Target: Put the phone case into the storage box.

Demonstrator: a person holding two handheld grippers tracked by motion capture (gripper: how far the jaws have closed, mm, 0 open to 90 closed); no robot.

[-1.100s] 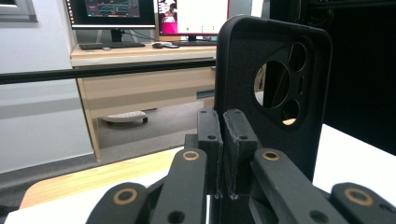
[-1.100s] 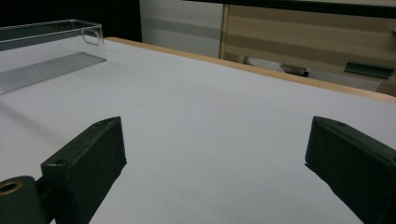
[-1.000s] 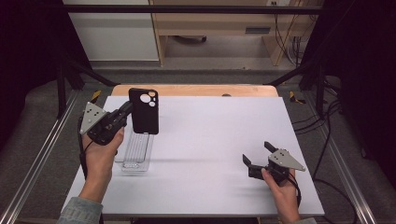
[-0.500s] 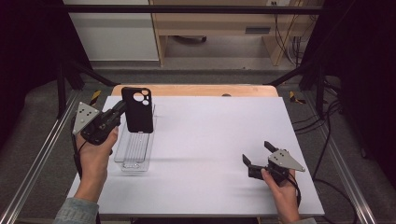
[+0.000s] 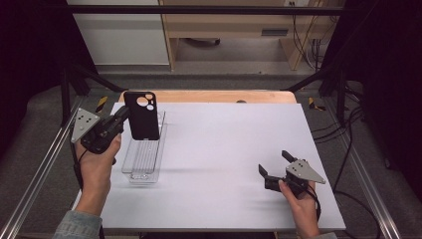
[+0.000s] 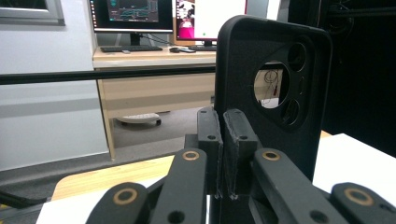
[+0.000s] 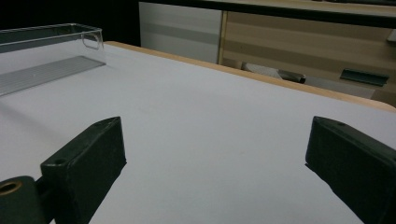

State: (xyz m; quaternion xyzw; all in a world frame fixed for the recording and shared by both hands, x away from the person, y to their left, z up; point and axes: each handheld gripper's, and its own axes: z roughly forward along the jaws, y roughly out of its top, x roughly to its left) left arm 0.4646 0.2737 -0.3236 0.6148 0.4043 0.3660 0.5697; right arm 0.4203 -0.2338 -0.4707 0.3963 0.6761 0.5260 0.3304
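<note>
A dim room with a desk and monitors lies beyond the white surface (image 5: 224, 164). At its left a clear tray (image 5: 144, 154) runs near-to-far. Above it the left gripper (image 5: 124, 115) fingers clench the upright black phone case (image 5: 142, 115). Right gripper (image 5: 276, 164), well apart, fingers released.

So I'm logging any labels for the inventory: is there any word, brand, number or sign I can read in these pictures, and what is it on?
None can be read.
Black phone case: no brand or lettering visible on the side shown.
Clear plastic tray: no label.
Monitors on the desk behind: they show graphics and windows, but any text is too small and blurred to read.
Left gripper and right gripper: no markings legible.
</note>
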